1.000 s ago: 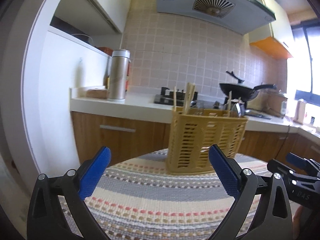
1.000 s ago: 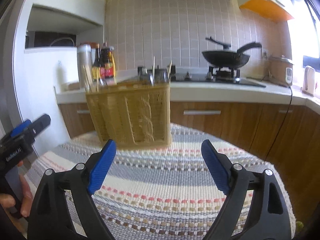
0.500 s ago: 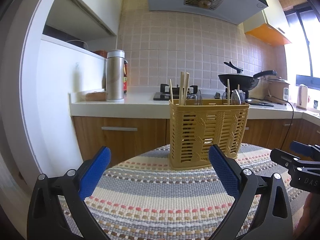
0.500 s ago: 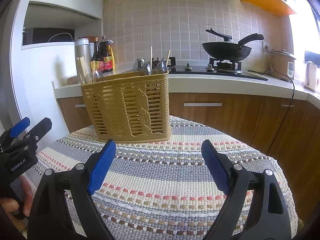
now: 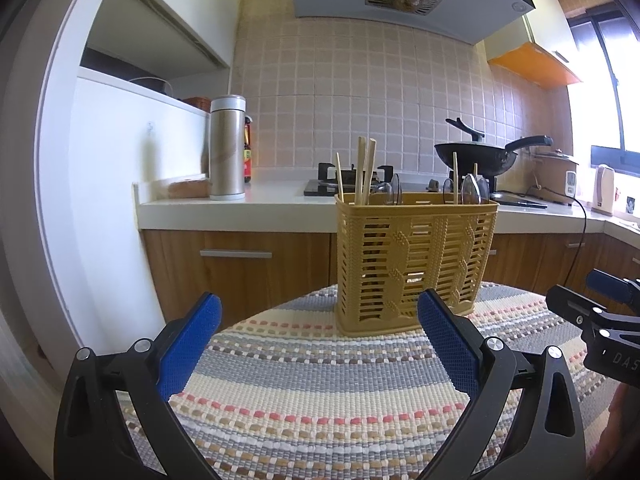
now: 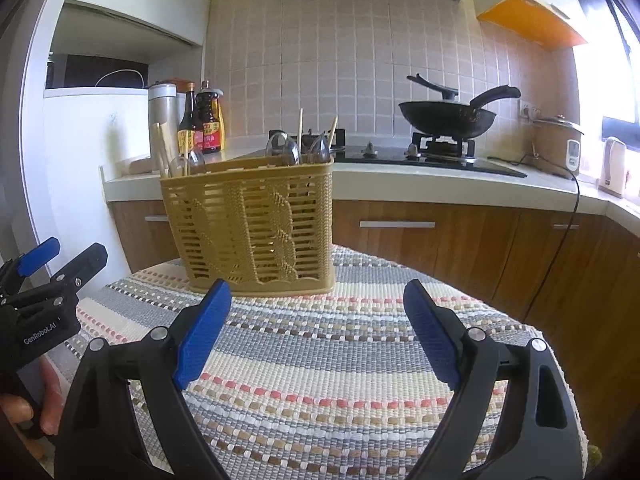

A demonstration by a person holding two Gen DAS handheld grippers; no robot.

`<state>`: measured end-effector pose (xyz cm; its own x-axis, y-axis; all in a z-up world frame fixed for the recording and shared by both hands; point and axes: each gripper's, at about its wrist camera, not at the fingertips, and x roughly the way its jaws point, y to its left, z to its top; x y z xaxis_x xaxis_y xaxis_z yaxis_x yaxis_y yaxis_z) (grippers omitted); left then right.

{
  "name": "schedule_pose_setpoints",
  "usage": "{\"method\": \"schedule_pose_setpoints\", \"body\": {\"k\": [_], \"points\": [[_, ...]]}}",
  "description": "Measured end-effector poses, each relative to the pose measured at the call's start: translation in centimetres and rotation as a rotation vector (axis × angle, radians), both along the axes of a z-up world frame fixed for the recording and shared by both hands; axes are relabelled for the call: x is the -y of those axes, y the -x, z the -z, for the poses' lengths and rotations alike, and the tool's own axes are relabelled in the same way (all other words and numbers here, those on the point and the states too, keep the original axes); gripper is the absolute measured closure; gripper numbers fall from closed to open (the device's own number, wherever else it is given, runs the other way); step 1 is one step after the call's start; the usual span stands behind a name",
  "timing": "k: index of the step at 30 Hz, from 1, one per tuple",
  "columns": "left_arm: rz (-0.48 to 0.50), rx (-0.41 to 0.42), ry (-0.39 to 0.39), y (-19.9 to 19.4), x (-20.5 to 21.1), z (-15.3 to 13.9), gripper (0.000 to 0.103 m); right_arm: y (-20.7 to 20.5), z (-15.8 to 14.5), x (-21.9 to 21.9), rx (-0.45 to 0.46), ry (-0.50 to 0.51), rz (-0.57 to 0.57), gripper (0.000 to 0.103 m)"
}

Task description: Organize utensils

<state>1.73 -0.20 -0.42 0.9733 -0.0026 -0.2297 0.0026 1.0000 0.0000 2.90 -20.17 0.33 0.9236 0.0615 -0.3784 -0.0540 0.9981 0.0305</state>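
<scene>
A tan slatted utensil basket (image 5: 414, 264) (image 6: 256, 224) stands upright on a round table under a striped woven cloth (image 5: 320, 392) (image 6: 332, 368). Wooden chopsticks (image 5: 365, 170) (image 6: 301, 126) and clear spoons (image 5: 471, 189) (image 6: 285, 146) stick up out of it. My left gripper (image 5: 318, 322) is open just in front of the basket, with nothing between its blue pads. My right gripper (image 6: 316, 312) is also open and empty, with the basket ahead and to its left. Each gripper shows at the edge of the other's view.
Behind the table runs a white counter (image 5: 256, 200) over wooden cabinets (image 6: 440, 240). On it are a steel flask (image 5: 227, 148), sauce bottles (image 6: 204, 122), a gas hob with a black wok (image 6: 448, 114), a rice cooker (image 6: 556, 140) and a kettle (image 5: 604, 188). A hand (image 6: 28, 404) holds the left gripper.
The left wrist view has rolled level, so the basket now stands upright in it. In the right wrist view the basket has drifted lower and slightly right. Both grippers stay open.
</scene>
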Motion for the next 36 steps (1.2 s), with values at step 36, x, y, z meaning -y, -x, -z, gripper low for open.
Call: {"method": "schedule_pose_setpoints", "body": {"k": [36], "points": [[0.018,-0.038,0.018,-0.48,-0.14,0.28,0.008,-0.47,0.23,-0.17,-0.019,0.003,0.015,0.012]]}}
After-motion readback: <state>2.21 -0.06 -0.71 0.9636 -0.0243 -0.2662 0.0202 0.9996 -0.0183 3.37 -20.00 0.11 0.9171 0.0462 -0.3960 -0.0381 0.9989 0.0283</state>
